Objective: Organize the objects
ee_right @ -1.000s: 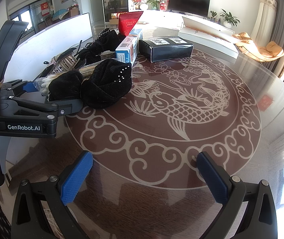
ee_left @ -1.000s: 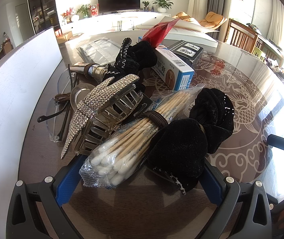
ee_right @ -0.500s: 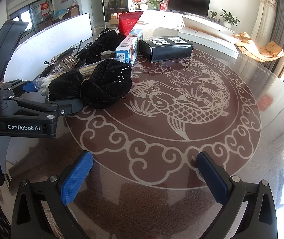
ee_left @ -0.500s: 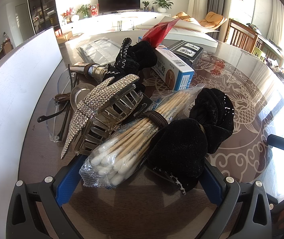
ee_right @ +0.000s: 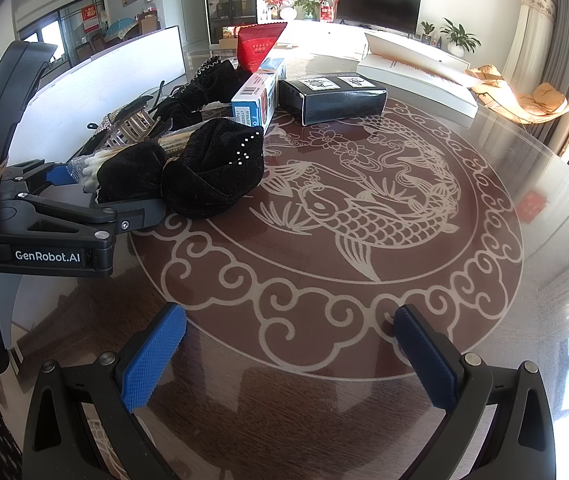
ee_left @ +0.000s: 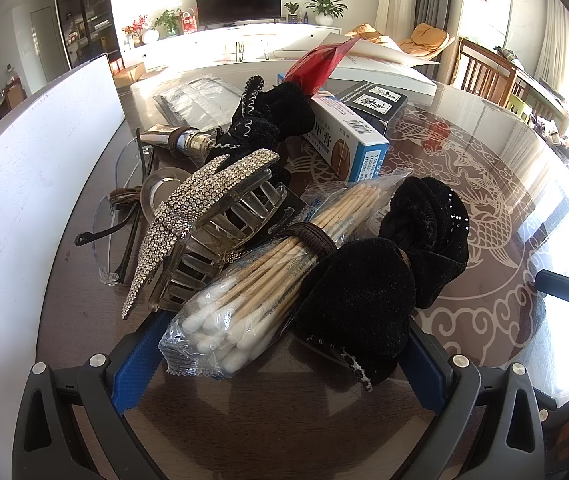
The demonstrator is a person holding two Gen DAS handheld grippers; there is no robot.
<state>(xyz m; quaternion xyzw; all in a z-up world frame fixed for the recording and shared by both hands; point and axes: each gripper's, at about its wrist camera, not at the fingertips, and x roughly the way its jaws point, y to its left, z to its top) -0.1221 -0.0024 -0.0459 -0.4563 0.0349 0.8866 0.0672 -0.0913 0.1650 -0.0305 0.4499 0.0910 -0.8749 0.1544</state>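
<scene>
Left wrist: jaws of left gripper (ee_left: 272, 344) spread wide around swab pack (ee_left: 256, 280) and black bow (ee_left: 380, 276) — nothing clamped, probably lined up for a pick. One hair claw (ee_left: 204, 216), one blue box (ee_left: 348, 140) beyond.

Right wrist: right gripper (ee_right: 288, 360) released, poised above bare table (ee_right: 364, 320) — likely waiting. One black box (ee_right: 332, 96), one bow.

Between the left gripper's (ee_left: 280, 354) spread fingers lie the swabs (ee_left: 256, 284) and, to their right, touching, a bow (ee_left: 380, 276). The hair claw (ee_left: 208, 216) sits ahead-left, glasses (ee_left: 118, 216) further left, a box (ee_left: 348, 140) ahead. The right gripper (ee_right: 288, 356) hovers over bare table (ee_right: 364, 320).
</scene>
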